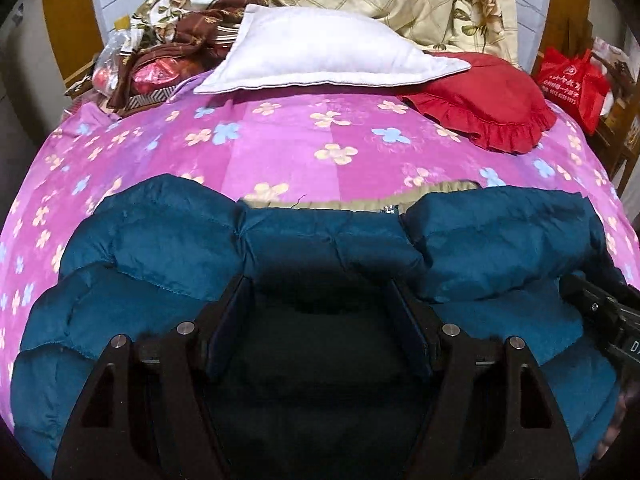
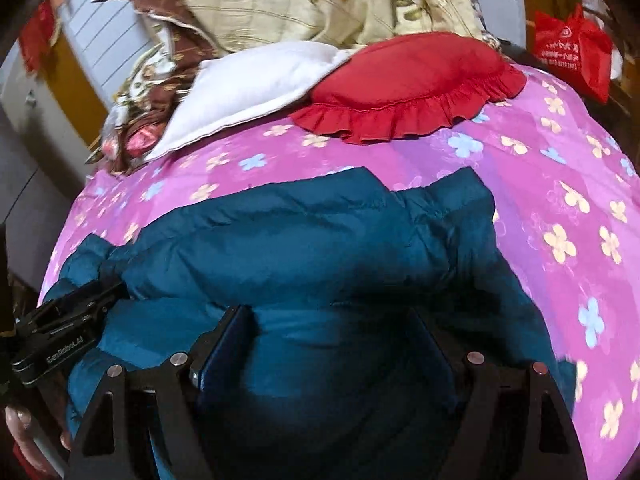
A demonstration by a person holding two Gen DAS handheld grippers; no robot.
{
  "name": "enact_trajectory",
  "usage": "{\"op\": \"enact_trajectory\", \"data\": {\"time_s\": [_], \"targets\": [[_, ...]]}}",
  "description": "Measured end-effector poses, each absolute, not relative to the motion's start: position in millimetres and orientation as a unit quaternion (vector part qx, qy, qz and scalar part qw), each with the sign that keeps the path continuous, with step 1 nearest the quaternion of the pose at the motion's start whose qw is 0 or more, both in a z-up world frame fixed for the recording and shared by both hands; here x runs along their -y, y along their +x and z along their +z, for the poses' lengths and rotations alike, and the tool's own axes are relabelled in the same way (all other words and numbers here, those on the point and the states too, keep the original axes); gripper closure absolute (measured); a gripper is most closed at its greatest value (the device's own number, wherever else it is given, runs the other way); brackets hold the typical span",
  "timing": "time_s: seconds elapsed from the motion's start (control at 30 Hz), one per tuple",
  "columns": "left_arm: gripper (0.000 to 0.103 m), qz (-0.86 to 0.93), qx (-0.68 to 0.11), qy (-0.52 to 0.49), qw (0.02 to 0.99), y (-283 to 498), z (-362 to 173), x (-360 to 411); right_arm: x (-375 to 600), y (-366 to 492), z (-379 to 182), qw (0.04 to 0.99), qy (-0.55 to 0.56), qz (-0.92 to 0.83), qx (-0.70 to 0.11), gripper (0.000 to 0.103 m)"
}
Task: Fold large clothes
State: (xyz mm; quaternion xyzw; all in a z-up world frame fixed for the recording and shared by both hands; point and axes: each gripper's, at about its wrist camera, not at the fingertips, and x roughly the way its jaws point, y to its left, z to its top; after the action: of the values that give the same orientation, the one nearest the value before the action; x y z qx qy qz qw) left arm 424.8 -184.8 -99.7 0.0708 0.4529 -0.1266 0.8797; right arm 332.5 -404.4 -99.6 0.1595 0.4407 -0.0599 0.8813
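The jacket (image 1: 160,240) is lying on the bedspread (image 1: 280,136), long axis running 9 to 3. Only the left view is showing its tan lining (image 1: 360,202) at 12. Left gripper (image 1: 320,320) and right gripper (image 2: 336,344) are both gaping, pressing into the jacket.

White lettering reading "GenRobot.AI" runs along the black body of the left gripper (image 2: 60,332), seen at the lower left edge of the right wrist view. In the left wrist view, the black body of the right gripper (image 1: 612,320) at the right edge shows white letters beginning "DA", with the rest cut off by the frame. A red shopping bag (image 1: 572,84) beside the bed carries a round white logo and two lines of white print, the lower one a row of digits like a phone number; the characters are too small and blurred to read. The same red shopping bag (image 2: 568,50) looks equally unreadable from the right wrist
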Motion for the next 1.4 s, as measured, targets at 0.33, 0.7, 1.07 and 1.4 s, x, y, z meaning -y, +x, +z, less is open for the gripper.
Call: {"op": "enact_trajectory", "data": {"time_s": [0.33,0.7,1.07,1.4], "targets": [[0.032,-0.109,-0.463,0.052,0.878,422,-91,170,405,363,-112,0.874,0.139,-0.078,-0.458,0.023],[0.032,-0.027,-0.451,0.013,0.892,358,-53,53,355,261,-43,0.899,0.076,-0.068,-0.426,0.024],[0.031,-0.029,-0.472,-0.048,0.880,311,-102,-28,363,219,-93,0.902,0.065,-0.091,-0.418,0.017],[0.032,-0.022,-0.426,-0.034,0.904,262,-58,-42,356,173,-42,0.903,0.051,-0.121,-0.408,0.019]]}}
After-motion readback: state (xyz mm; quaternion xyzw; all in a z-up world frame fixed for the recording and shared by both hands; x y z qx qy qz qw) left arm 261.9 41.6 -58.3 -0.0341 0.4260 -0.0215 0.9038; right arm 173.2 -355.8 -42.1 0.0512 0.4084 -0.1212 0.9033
